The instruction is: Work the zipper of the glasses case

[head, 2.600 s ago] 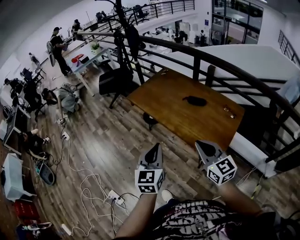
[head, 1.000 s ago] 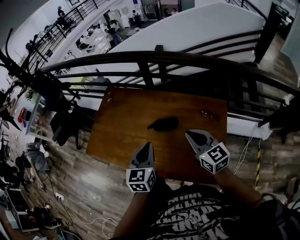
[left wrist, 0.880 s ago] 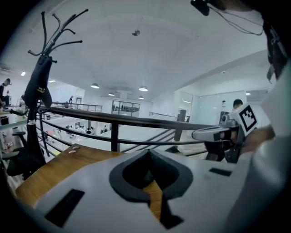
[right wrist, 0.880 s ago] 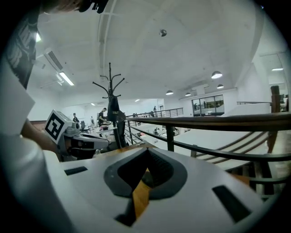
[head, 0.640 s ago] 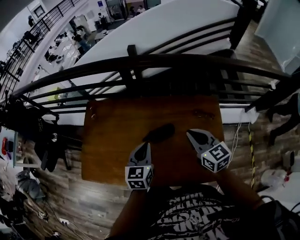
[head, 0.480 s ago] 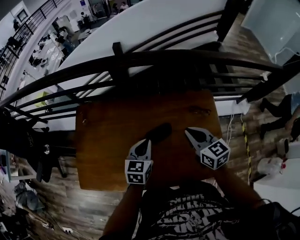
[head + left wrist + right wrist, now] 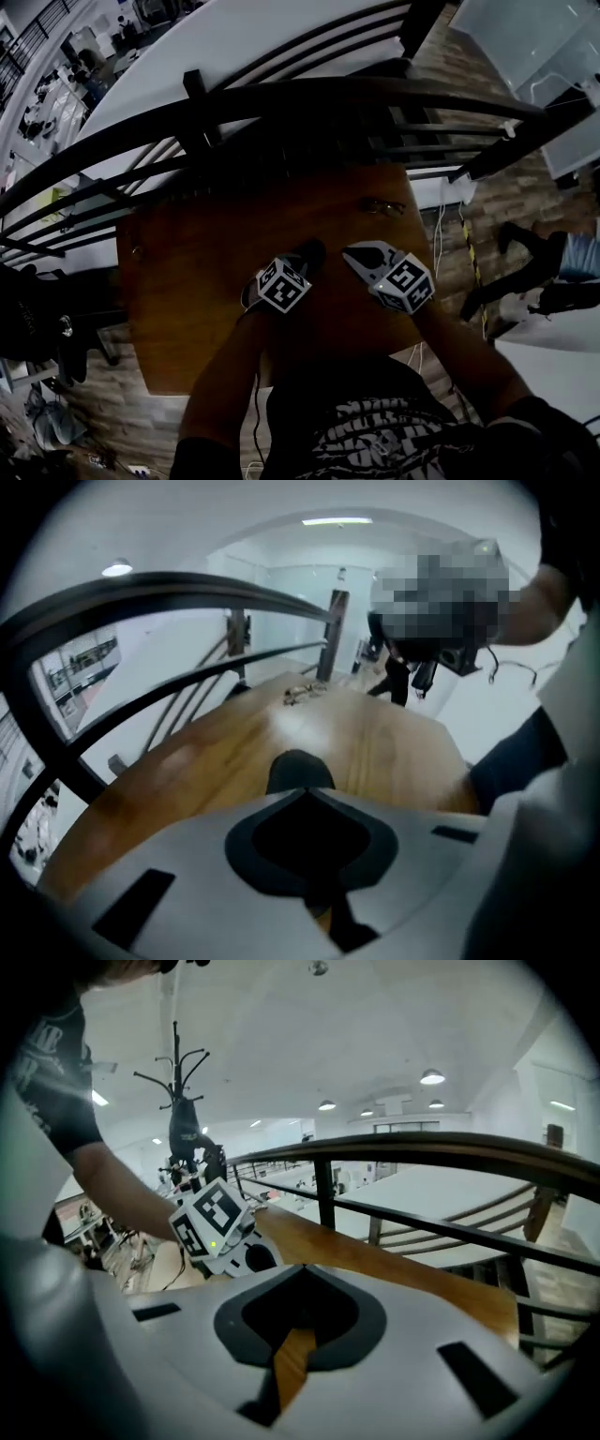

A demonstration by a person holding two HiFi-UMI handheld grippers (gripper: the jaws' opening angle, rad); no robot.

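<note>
Both grippers have come down toward the desk [image 7: 187, 281] since a second ago. The left gripper [image 7: 298, 262] has also rolled and swung inward, so its tip now sits at the near end of the glasses case [image 7: 313, 250] rather than well short of it.

The case lies dark and flat near the middle of the desk, its long side running away from the person. In the left gripper view it fills the space just beyond the jaw tips, and whether they touch it cannot be told.

The left gripper's jaws are pressed together with nothing between them. The right gripper [image 7: 350, 253] is likewise closed and empty, and it hovers just beside the case on its right.

This flanking pose probably sets one gripper to steady the case while the other works the zipper. No pull can be made out, and the jaws would have to part first.

A small metal object [image 7: 382, 206] lies apart near the far edge, below the railing [image 7: 281, 98].
</note>
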